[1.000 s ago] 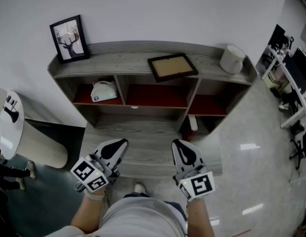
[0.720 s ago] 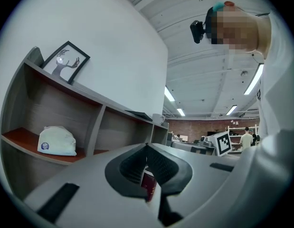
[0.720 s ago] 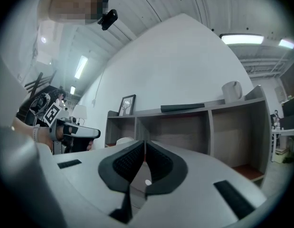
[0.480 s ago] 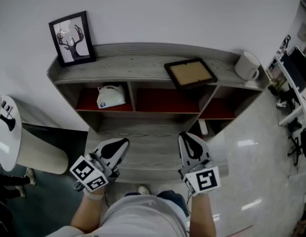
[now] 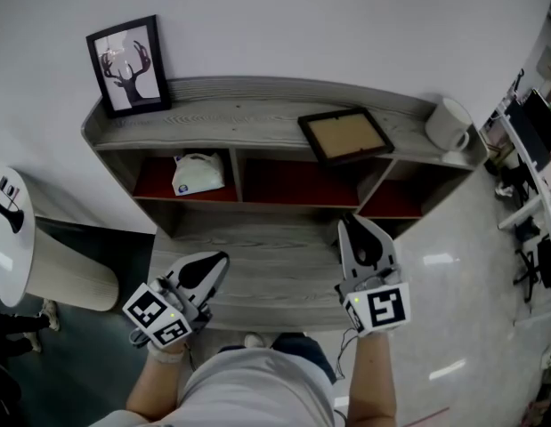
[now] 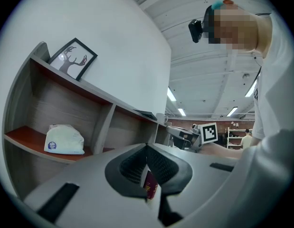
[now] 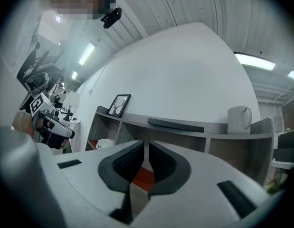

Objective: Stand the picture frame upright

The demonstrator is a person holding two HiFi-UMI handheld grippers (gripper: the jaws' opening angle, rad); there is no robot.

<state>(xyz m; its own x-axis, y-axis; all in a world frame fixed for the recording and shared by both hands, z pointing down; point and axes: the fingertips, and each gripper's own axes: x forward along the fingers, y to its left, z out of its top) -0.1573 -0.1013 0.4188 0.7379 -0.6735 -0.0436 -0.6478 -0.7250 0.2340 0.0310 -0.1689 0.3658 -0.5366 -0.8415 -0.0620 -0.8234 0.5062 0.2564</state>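
Head view: the picture frame (image 5: 345,135) lies flat on the top board of the grey shelf unit (image 5: 257,114), ahead of the right gripper (image 5: 351,228) and just left of its fingertips' line. It is well apart from both grippers. The left gripper (image 5: 220,261) is low over the unit's lower ledge, with the frame far off to its right.

Only the head view shows the frame's face. It has a thin dark moulding around a plain tan panel, and it sits skewed to the shelf edge, over the middle and right compartments.

Right gripper view: here the frame is only a dark slab seen edge-on, straight ahead and above the fingers (image 7: 125,163). This view shows that it lies level on the board, which I cannot judge from above. A white mug (image 5: 449,124) stands to the right of the frame. A deer print (image 5: 126,65) leans upright against the wall, far to the left.

Left gripper view: the flat frame is barely a sliver at the far end of the top board. The white pouch (image 5: 198,173) in the left compartment is clear, up and left of the fingers (image 6: 130,167). The right gripper's marker cube shows off to the right.

Both gripper views show the fingers pressed together at the tips with nothing pinched. Red shelf lining shows through the slit lower down.
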